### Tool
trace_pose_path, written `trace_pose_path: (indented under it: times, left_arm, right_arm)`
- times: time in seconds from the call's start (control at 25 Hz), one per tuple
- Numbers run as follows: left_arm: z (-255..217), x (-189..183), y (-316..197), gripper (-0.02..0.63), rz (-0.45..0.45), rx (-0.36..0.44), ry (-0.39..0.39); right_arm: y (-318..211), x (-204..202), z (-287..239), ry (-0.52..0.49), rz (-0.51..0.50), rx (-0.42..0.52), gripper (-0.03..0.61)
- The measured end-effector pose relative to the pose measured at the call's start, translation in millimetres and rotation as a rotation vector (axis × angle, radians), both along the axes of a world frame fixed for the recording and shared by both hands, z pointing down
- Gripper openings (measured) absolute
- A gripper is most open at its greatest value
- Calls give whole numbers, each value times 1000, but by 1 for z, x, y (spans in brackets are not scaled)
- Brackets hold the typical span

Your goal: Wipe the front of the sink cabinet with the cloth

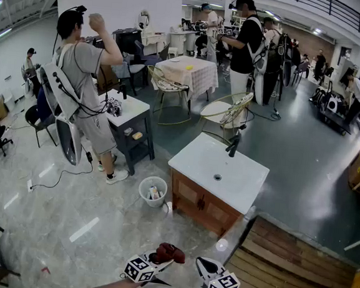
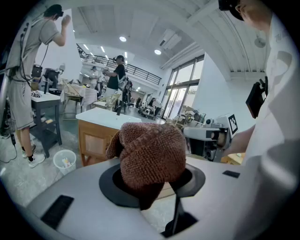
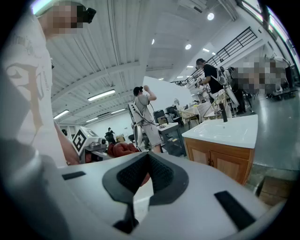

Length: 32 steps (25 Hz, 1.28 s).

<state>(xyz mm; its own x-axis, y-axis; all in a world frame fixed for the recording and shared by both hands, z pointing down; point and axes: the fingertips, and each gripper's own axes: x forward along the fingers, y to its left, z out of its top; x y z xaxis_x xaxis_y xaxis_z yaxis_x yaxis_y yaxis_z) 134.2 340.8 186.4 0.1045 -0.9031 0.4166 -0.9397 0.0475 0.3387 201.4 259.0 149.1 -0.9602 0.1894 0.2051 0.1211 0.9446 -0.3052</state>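
Head view, bottom edge: the left gripper (image 1: 159,259), grey with a square-marker cube, is clenched on a bunched reddish-brown terry cloth (image 1: 169,253). In the left gripper view the cloth fills the space between the black pads and bulges above them. Just to its right, the right gripper (image 1: 202,265), of the same grey build, holds nothing. In the right gripper view its ribbed black pads are pressed together at their tips. Both grippers are held close to the person's white-shirted body, well apart from the cabinet.

Middle ground: the sink cabinet (image 1: 201,203), a low wooden unit with two panelled doors, stands on the grey polished floor (image 1: 67,212). It carries a white rectangular basin top (image 1: 240,177) with a black tap (image 1: 233,144) at the rear edge. A small white waste bin (image 1: 152,191) stands just beside its left corner. A stepped platform of wooden planks (image 1: 295,260) lies near its right side.

Background: a person in a grey shirt and shorts (image 1: 85,82) stands beside a dark side table with a white top (image 1: 131,123). Beyond are a table under a checked cloth (image 1: 189,72) and a person in a black shirt (image 1: 245,42).
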Motion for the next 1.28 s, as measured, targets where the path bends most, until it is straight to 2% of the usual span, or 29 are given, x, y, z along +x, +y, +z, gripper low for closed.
trace_pose_path:
  times: [0.32, 0.56, 0.84, 1.08, 1.28]
  left_arm:
    - [-1, -13, 14, 149, -19, 9, -17]
    - [-2, -15, 21, 149, -14, -1, -30]
    - [-9, -16, 31, 149, -43, 6, -46]
    - [2, -18, 43, 149, -10, -23, -21]
    - [6, -36, 44, 149, 26, -27, -3]
  right_arm:
    - [2, -11, -3, -48, 50, -29, 12]
    - [12, -16, -4, -57, 36, -88, 12]
    - [21, -17, -3, -57, 19, -50, 12]
    - [46, -25, 11, -15, -14, -78, 12]
    - [50, -35, 24, 34, 27, -100, 14]
